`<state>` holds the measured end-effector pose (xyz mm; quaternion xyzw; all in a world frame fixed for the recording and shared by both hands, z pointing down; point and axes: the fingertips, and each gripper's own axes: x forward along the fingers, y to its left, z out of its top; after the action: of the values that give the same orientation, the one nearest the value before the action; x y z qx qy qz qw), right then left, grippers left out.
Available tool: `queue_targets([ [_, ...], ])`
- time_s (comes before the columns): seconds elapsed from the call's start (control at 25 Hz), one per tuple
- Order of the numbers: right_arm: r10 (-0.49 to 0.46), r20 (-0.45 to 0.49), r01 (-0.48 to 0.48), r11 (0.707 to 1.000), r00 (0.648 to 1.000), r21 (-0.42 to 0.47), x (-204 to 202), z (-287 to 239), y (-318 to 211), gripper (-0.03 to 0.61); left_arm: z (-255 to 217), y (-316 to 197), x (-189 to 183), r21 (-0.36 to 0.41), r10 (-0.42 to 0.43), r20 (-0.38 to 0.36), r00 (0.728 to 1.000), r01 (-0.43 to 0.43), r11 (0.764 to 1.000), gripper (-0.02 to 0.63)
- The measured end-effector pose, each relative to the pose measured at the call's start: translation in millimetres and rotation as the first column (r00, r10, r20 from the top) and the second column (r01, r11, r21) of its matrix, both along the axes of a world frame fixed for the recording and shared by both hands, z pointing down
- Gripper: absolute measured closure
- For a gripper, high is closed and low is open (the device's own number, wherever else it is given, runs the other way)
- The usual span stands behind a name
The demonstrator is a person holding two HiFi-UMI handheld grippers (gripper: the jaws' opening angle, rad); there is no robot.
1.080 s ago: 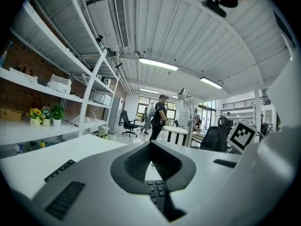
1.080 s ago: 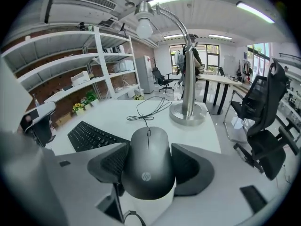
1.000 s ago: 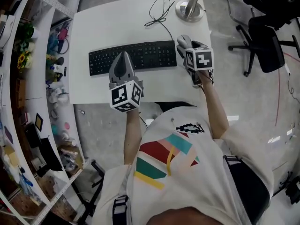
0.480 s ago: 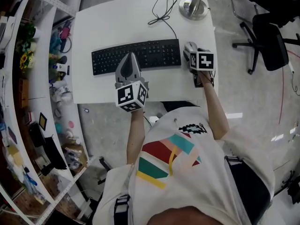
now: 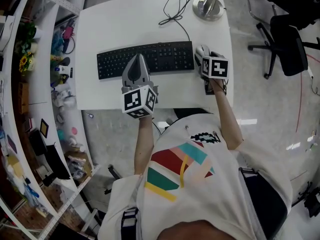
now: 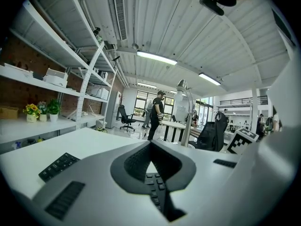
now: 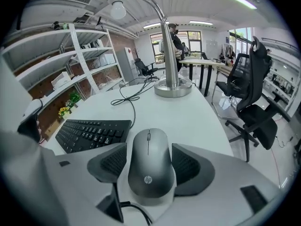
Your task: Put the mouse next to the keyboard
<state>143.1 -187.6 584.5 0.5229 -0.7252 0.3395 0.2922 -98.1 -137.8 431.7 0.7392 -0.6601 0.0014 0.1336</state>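
Observation:
The black keyboard [image 5: 145,59] lies across the white table [image 5: 120,24]. A grey mouse [image 5: 199,49] rests on the table just off the keyboard's right end, lengthwise between the pads of my right gripper [image 5: 204,56]. In the right gripper view the mouse [image 7: 149,173] fills the gap of the right gripper [image 7: 149,149], both pads against its sides, with the keyboard [image 7: 91,133] to the left. My left gripper [image 5: 137,59] hovers over the keyboard's front middle, tips together and empty. In the left gripper view the left gripper [image 6: 150,145] frames keyboard keys [image 6: 155,185].
A lamp base [image 5: 207,8] stands at the table's far right, with a looped black cable [image 5: 172,14] beside it. Shelves with small items [image 5: 45,59] line the left. A black office chair [image 5: 285,34] stands on the floor to the right.
The view has shifted a little. The right gripper and mouse sit slightly nearer the table's front edge; the left gripper holds its place over the keyboard.

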Motion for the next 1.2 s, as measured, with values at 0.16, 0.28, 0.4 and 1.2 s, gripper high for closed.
queue_targets([
  [0.16, -0.003, 0.039, 0.002, 0.999, 0.999, 0.033, -1, -16, 0, 0.272, -2, -1, 1, 0.007, -0.005, -0.004, 1.0, 0.005, 1.0, 0.569],
  [0.28, -0.013, 0.087, 0.007, 0.998, 0.996, 0.069, -5, -36, -3, 0.272, -7, -2, 3, 0.022, 0.003, -0.002, 1.0, -0.003, 1.0, 0.569],
  [0.4, -0.054, 0.137, 0.039, 0.993, 0.989, 0.109, -13, -63, -6, 0.273, -16, -3, 4, 0.041, 0.001, -0.004, 1.0, -0.001, 0.999, 0.569],
  [1.2, -0.636, 0.204, 0.363, 0.642, 0.744, 0.675, -138, -314, 52, 0.566, -149, 43, -12, 0.234, -0.107, 0.015, 0.994, 0.1, 0.967, 0.569],
])
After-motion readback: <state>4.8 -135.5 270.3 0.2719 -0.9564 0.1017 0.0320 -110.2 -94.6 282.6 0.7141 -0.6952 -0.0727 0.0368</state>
